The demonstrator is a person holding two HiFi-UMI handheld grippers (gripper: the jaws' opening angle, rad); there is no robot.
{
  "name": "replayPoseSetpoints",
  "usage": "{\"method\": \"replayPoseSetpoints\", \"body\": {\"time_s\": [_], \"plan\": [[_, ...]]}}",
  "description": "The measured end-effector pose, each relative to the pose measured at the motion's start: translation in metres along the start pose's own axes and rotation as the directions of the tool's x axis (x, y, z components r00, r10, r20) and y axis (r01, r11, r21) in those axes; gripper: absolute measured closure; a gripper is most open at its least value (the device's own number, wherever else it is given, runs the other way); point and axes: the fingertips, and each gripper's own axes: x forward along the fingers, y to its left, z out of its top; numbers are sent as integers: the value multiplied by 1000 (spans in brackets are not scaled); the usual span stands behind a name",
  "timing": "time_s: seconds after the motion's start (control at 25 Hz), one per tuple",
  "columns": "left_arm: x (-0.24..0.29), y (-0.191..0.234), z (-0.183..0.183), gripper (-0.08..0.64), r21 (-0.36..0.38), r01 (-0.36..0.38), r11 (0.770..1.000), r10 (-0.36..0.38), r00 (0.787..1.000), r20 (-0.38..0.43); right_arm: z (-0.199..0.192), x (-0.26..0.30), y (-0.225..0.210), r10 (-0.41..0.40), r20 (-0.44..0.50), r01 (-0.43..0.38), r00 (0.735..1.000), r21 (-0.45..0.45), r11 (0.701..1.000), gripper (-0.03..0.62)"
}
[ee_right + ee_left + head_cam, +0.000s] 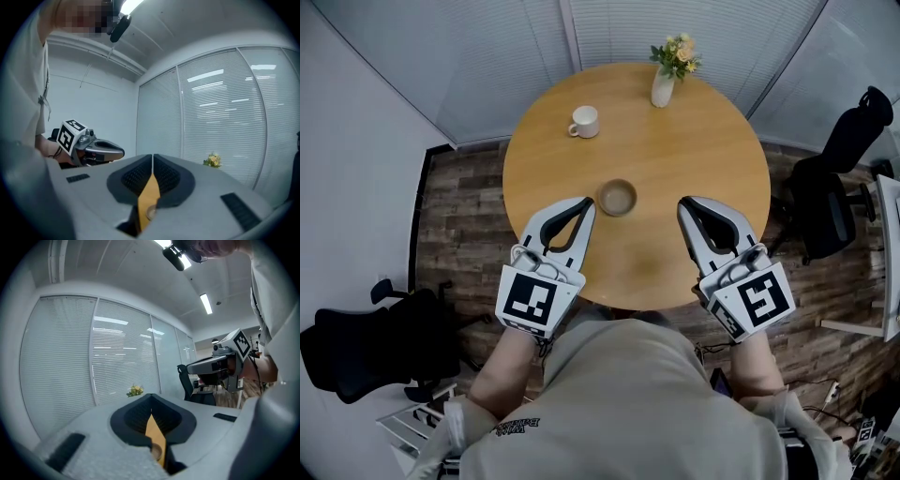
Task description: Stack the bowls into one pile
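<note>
Round and wooden, the surface point(694, 159) is carrying little: bowl point(617, 197) sitting near the middle, mug point(583, 122) and flower vase point(663, 84) well back towards the far edge. Left gripper point(586, 203) is hovering just beside the bowl, right gripper point(685, 206) further off across open wood, both pinched together on nothing.

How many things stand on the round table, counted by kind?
bowl: 1 (whether more are nested in it cannot be told)
mug: 1
vase with flowers: 1
Total: 3
</note>
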Motion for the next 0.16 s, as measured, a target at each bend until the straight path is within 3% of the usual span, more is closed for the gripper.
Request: {"method": "replayPoseSetpoints", "body": {"time_s": [0.16], "plan": [[2, 5, 2, 540, -9, 5, 1000, -5, 1000, -4, 0, 4, -2, -13, -2, 13, 1000, 1, 1000, 558]]}}
